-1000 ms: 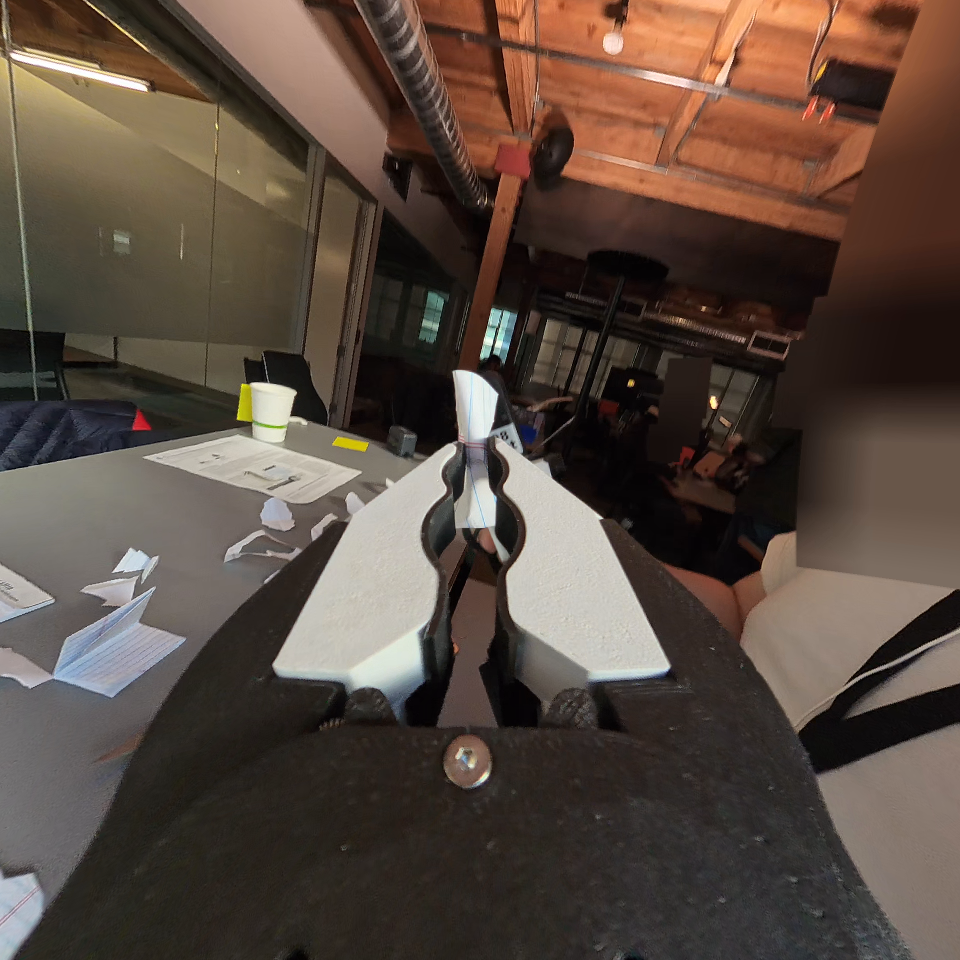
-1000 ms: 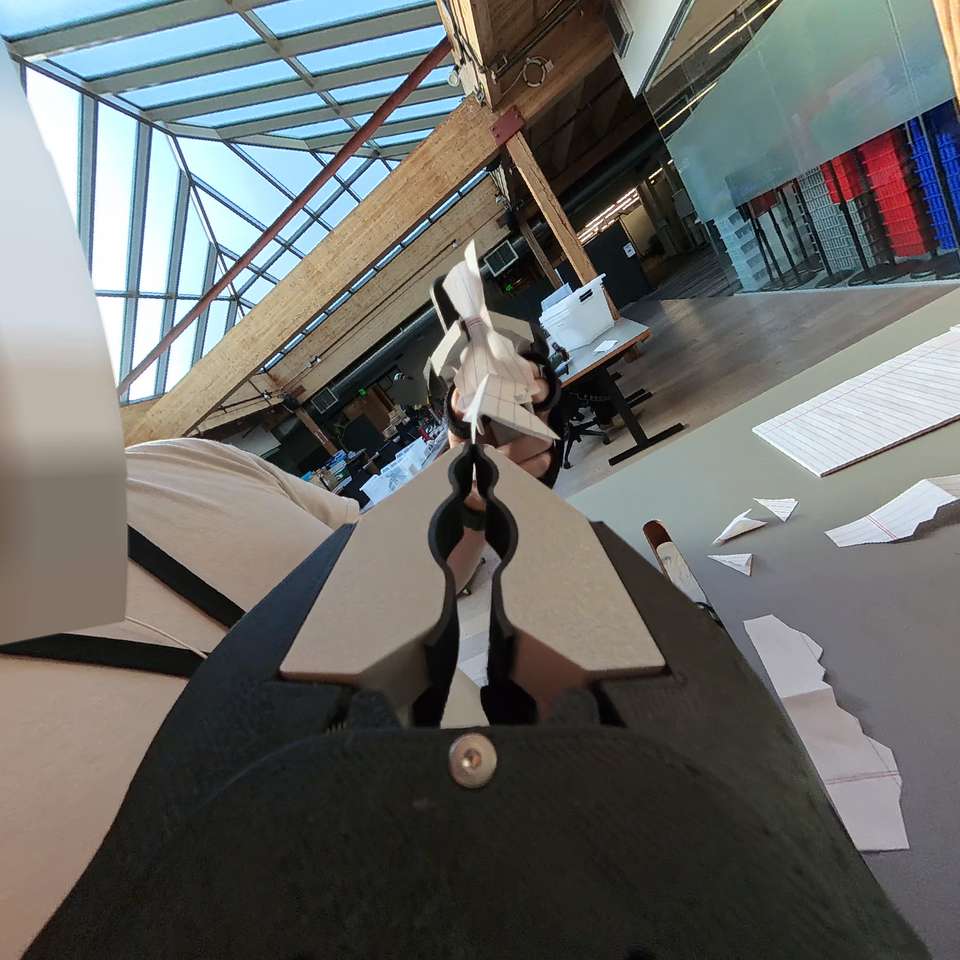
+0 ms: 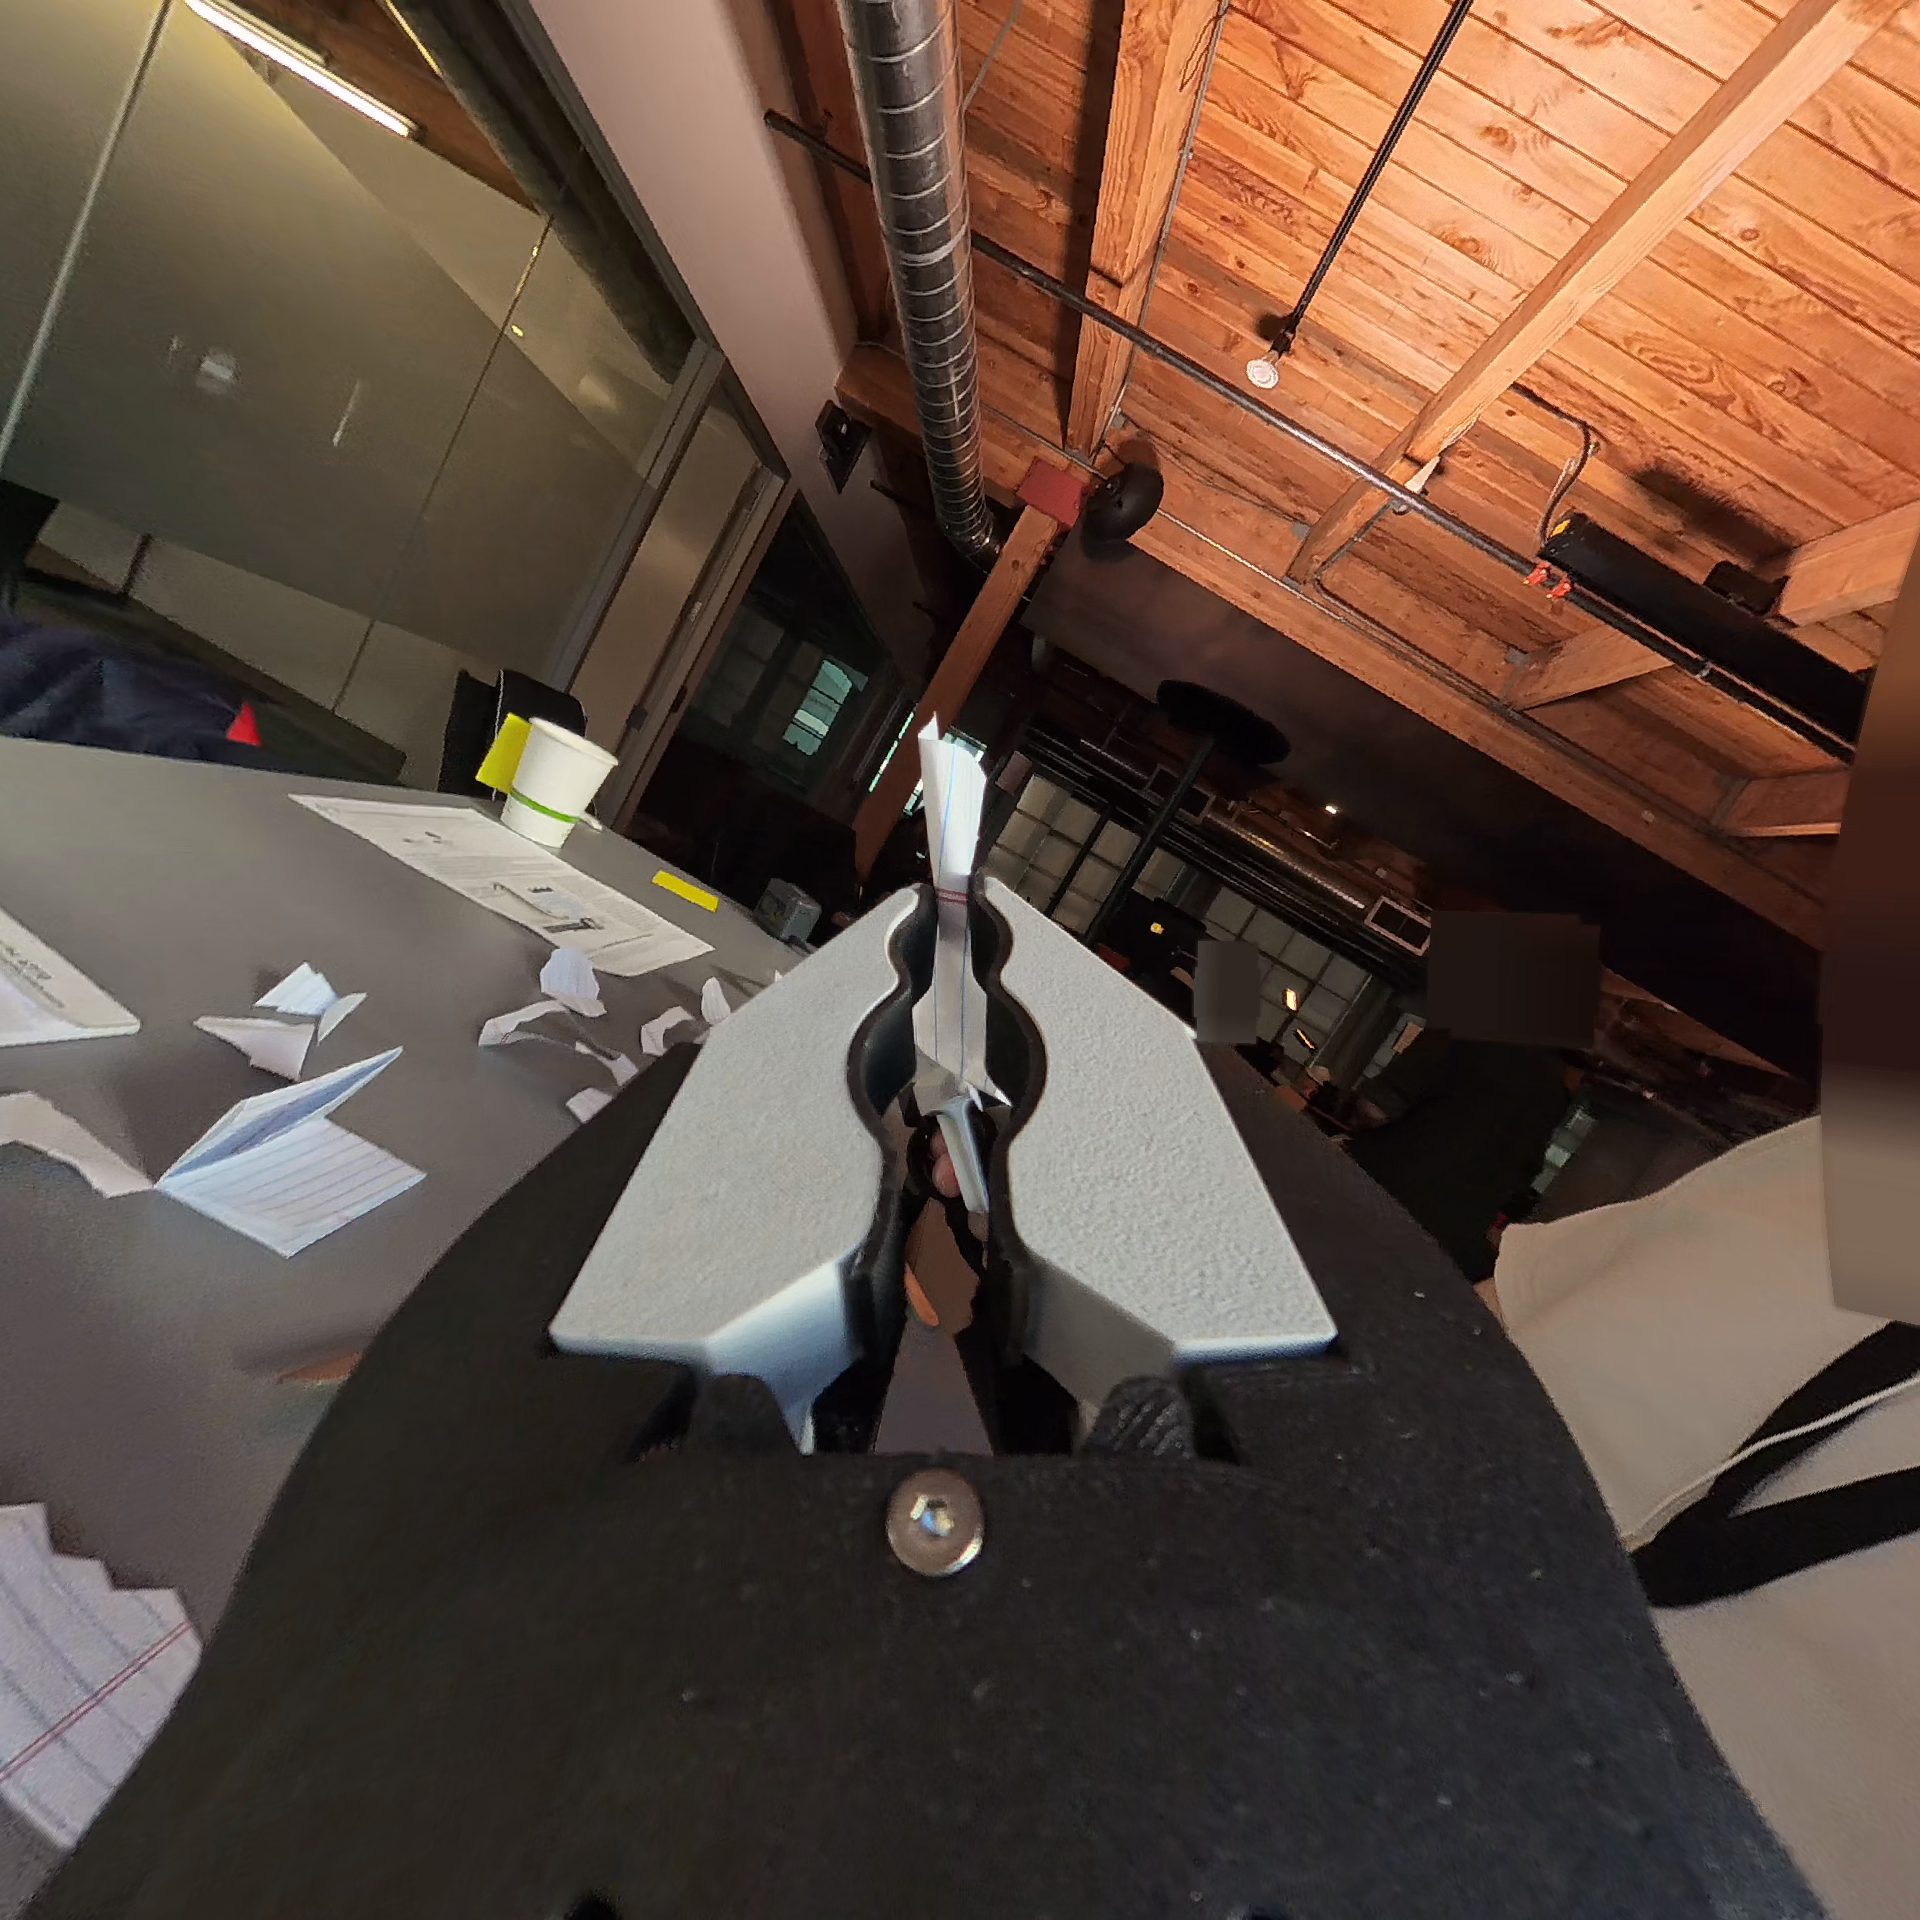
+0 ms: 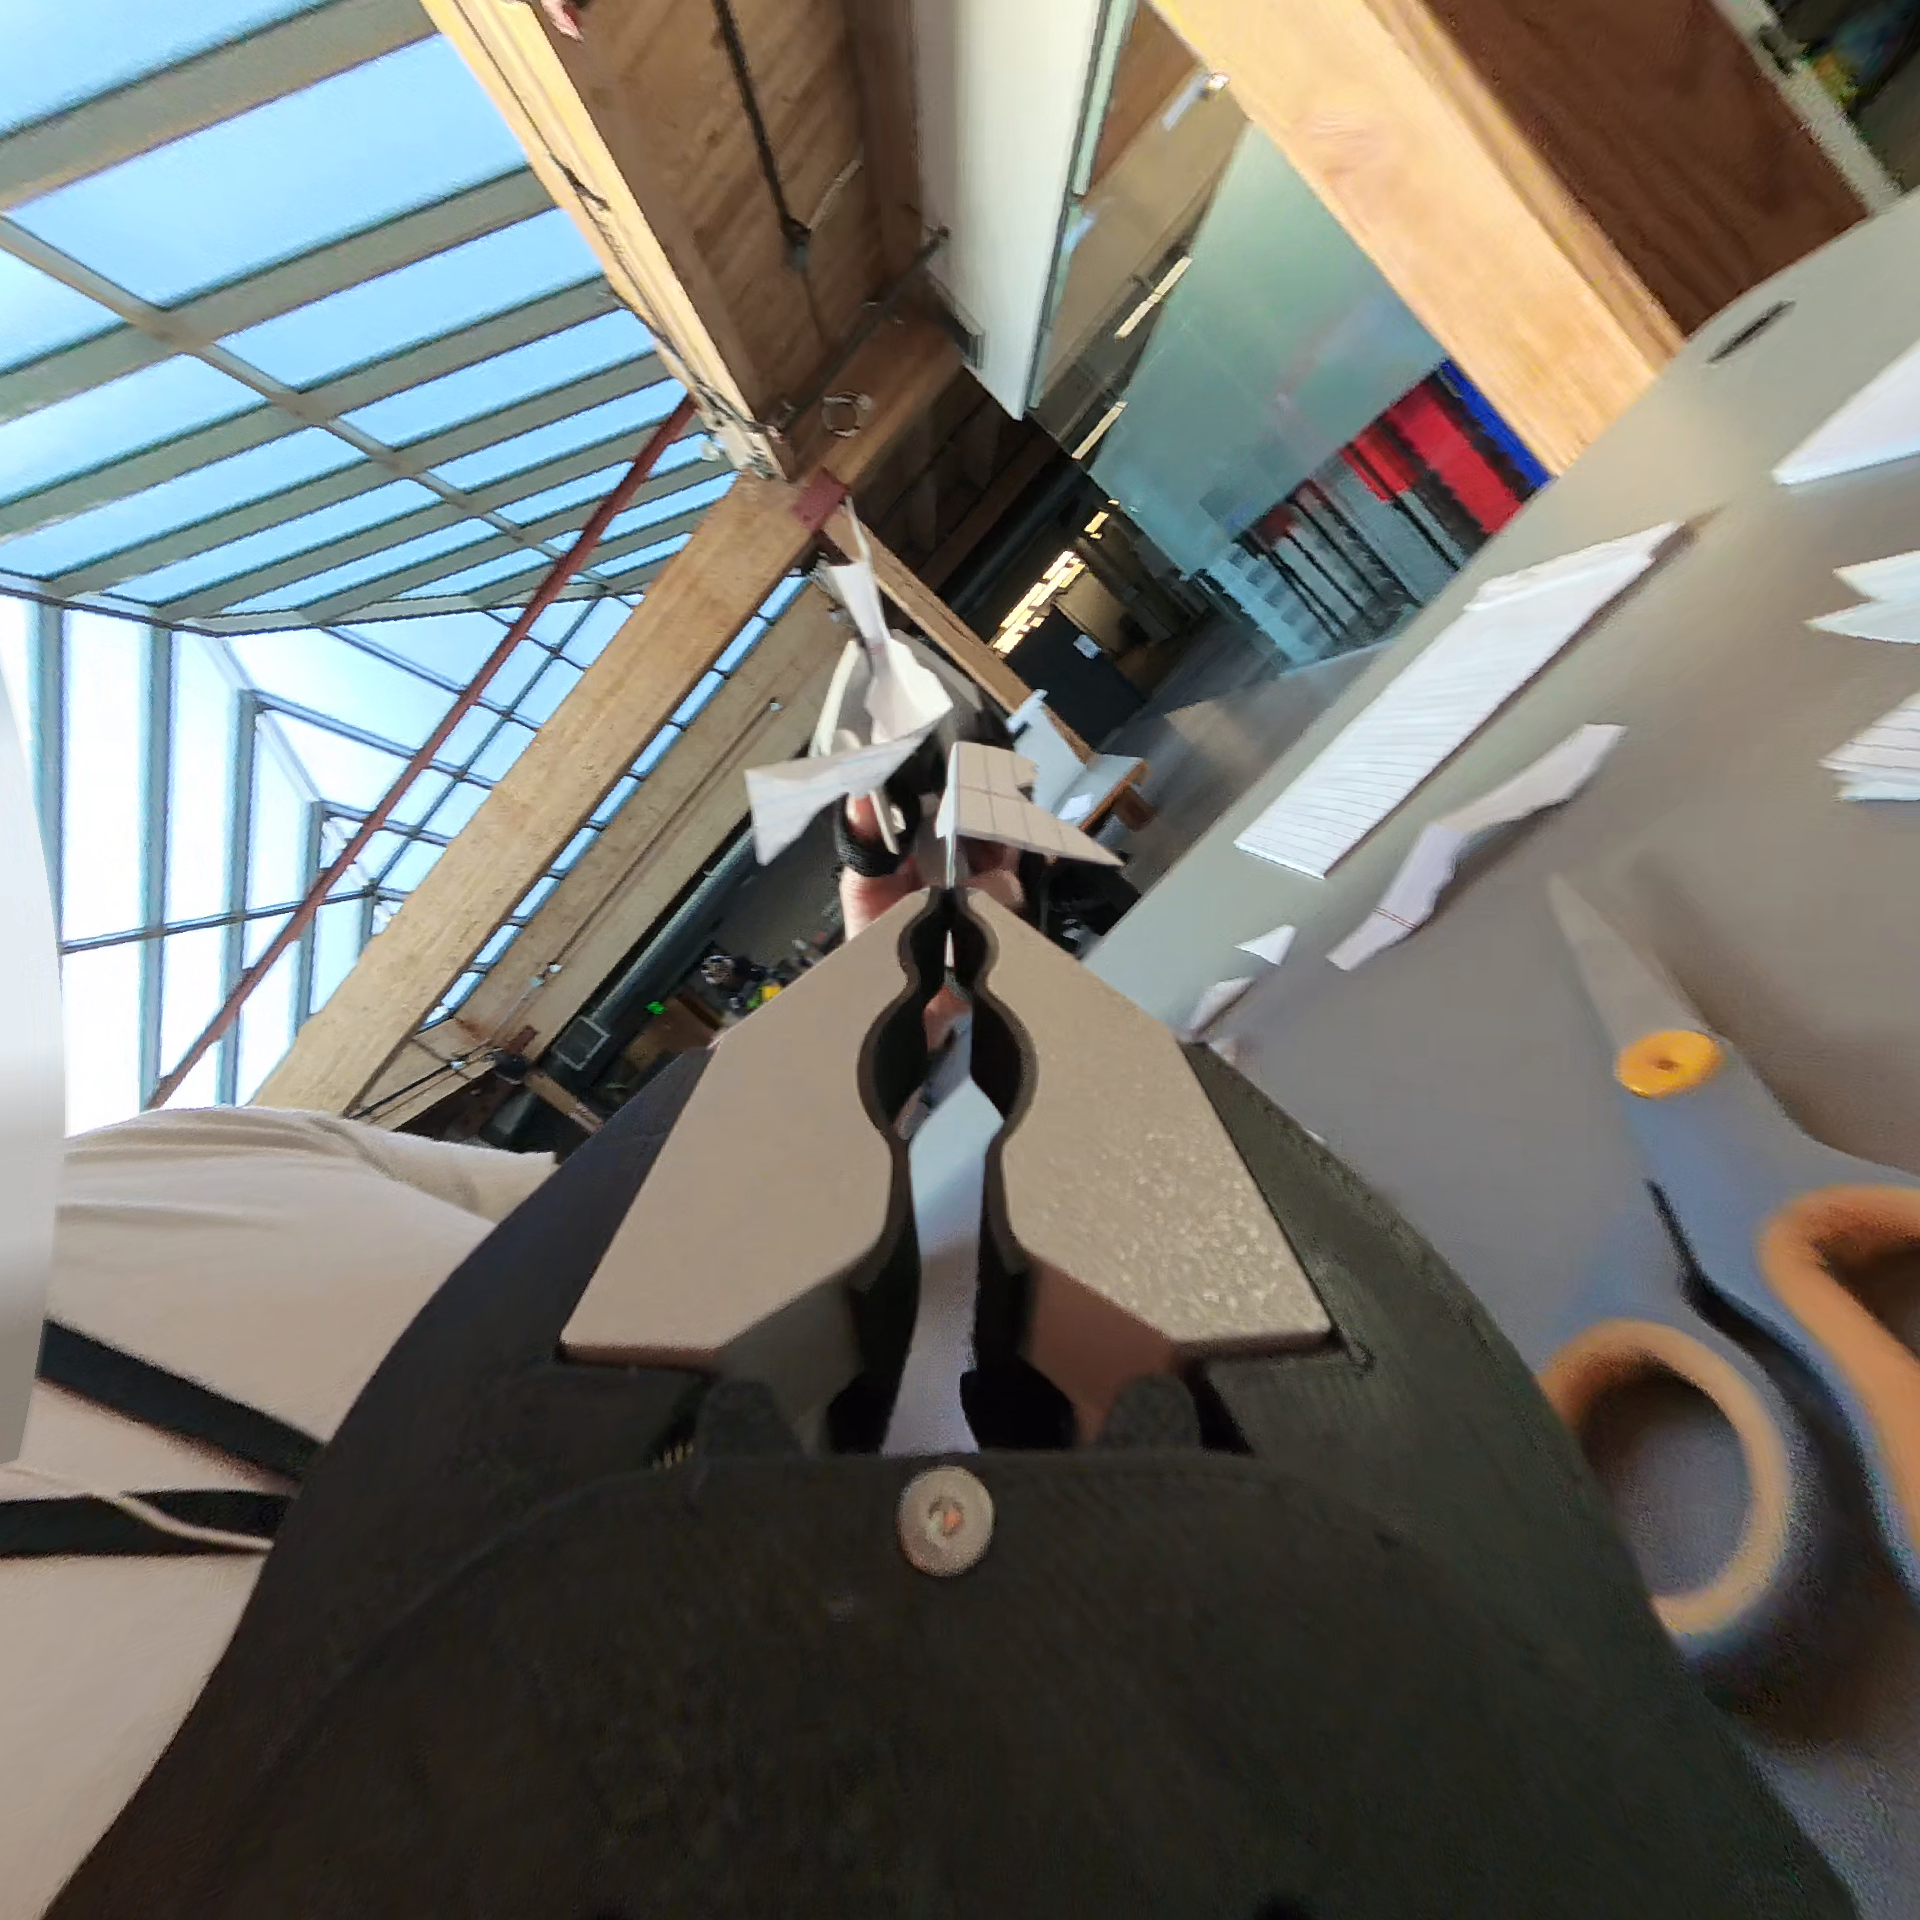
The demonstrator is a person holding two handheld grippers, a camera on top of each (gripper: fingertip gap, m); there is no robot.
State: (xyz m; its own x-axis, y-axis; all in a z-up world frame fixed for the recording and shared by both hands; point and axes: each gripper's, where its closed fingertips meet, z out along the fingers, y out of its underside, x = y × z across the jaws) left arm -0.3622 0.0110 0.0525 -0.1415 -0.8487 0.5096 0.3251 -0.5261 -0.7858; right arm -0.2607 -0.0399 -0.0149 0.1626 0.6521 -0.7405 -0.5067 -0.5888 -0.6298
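- Nearest in the right wrist view, a pair of scissors [image 4: 1683, 1299] with orange-lined handles and an orange pivot lies on the grey desk [image 4: 1507, 935], close beside the right gripper [image 4: 948, 902].
- The right gripper is clenched, its two fingers pinching the lower edge of a folded paper figure [image 4: 894, 748] made of lined white paper.
- The figure is held up off the desk, between the two grippers. In the right wrist view it shows one narrow pointed spike at the top, and two flaps spread to either side below it.
- The left gripper [image 3: 951, 904] is likewise clamped on the same figure. In the left wrist view a slim folded strip with a red and a blue rule line stands up past its fingertips.
- A person's pale garment [image 3: 1662, 1351] crossed by black straps sits right behind both grippers.
- On the desk in the left wrist view, one folded lined sheet [image 3: 281, 1164] stands like a tent near the left edge. Beyond it lie about six small torn or folded scraps [image 3: 281, 1029]; I cannot count them surely.
- Farther along are one printed sheet [image 3: 520, 883], one yellow sticky note [image 3: 686, 891] and one white paper cup [image 3: 556, 779] with a green band, towards the far edge.
- In the right wrist view, one lined pad [image 4: 1455, 707] lies flat towards the far side of the desk, with a jagged strip of paper [image 4: 1475, 831] just beside it and a few blurred sheets at the right edge.
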